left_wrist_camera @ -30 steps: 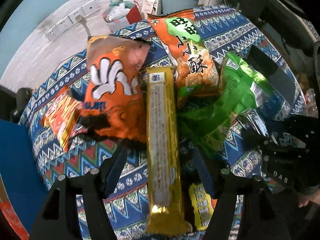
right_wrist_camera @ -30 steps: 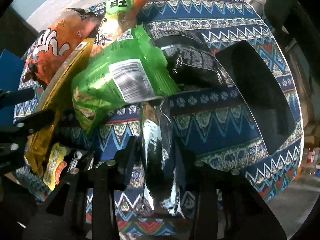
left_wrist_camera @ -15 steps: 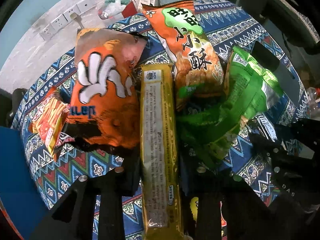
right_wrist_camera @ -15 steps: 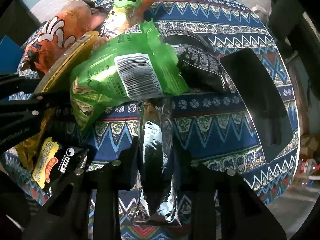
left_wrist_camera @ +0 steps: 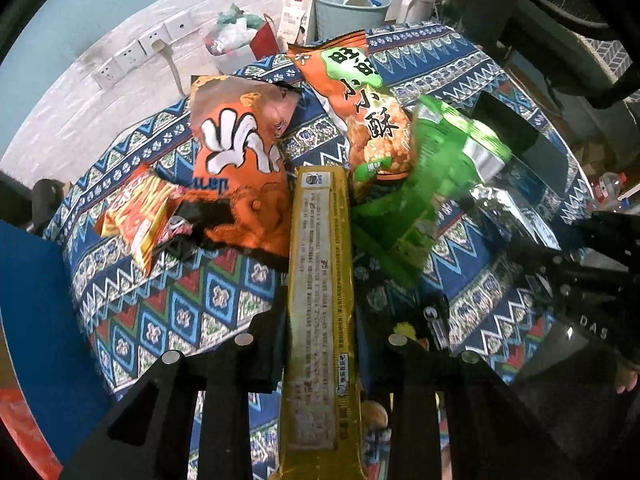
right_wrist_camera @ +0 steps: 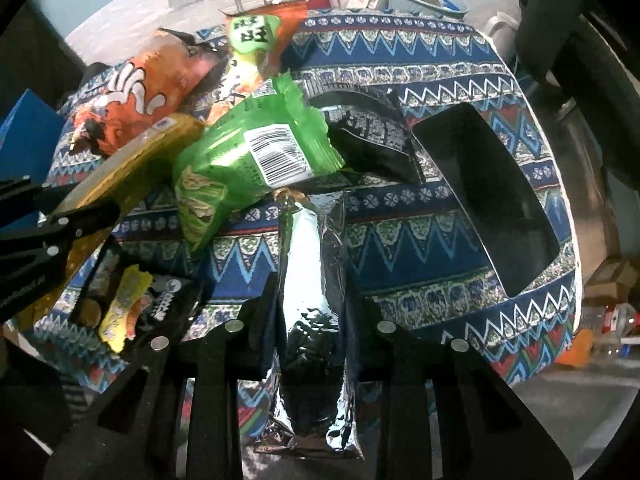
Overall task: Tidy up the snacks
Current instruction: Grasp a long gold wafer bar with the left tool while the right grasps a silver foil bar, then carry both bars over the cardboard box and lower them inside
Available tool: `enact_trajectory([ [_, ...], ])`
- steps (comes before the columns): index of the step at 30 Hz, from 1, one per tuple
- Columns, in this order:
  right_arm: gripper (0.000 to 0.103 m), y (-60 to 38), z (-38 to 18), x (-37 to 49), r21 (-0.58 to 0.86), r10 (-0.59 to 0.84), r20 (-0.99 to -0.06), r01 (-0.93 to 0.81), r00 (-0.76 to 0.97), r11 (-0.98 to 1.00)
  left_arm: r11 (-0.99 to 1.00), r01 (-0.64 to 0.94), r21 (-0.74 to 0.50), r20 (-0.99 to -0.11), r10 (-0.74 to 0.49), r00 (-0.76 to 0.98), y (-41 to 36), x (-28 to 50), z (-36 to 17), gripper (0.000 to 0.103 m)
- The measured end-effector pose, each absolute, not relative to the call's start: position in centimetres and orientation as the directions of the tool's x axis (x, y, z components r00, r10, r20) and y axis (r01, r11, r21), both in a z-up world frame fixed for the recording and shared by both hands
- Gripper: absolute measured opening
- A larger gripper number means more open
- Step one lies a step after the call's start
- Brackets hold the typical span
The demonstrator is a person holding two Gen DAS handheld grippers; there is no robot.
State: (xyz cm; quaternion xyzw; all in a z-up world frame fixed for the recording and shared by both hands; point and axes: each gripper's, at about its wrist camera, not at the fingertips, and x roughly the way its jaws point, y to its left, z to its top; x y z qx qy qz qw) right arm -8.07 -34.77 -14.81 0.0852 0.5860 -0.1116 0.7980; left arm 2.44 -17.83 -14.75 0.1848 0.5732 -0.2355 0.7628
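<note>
My left gripper is shut on a long yellow biscuit pack that points away over the patterned cloth. My right gripper is shut on a silver foil pack. A green bag lies just beyond the foil pack; it also shows in the left wrist view. Two orange bags lie further back. A small red-yellow packet is at the left. A black packet lies behind the green bag.
A black tray sits on the cloth to the right. A small yellow packet lies near the front edge between the grippers. A blue bin, wall sockets and a red bag stand beyond the table.
The left gripper's jaws closed on the yellow biscuit pack and lifted it. The right gripper stayed shut on the foil pack and shifted slightly with it.
</note>
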Motion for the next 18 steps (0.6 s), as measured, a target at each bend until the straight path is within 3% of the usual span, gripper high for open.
enact_trajectory([
  [18,0.027,-29.0,-9.2,-7.7,0.057,-0.053,-0.887,0.222,0.458,0.973,0.863,0.504,-0.009,-0.909,-0.217,0.356,-13.0,0.9,-8.2,0.029],
])
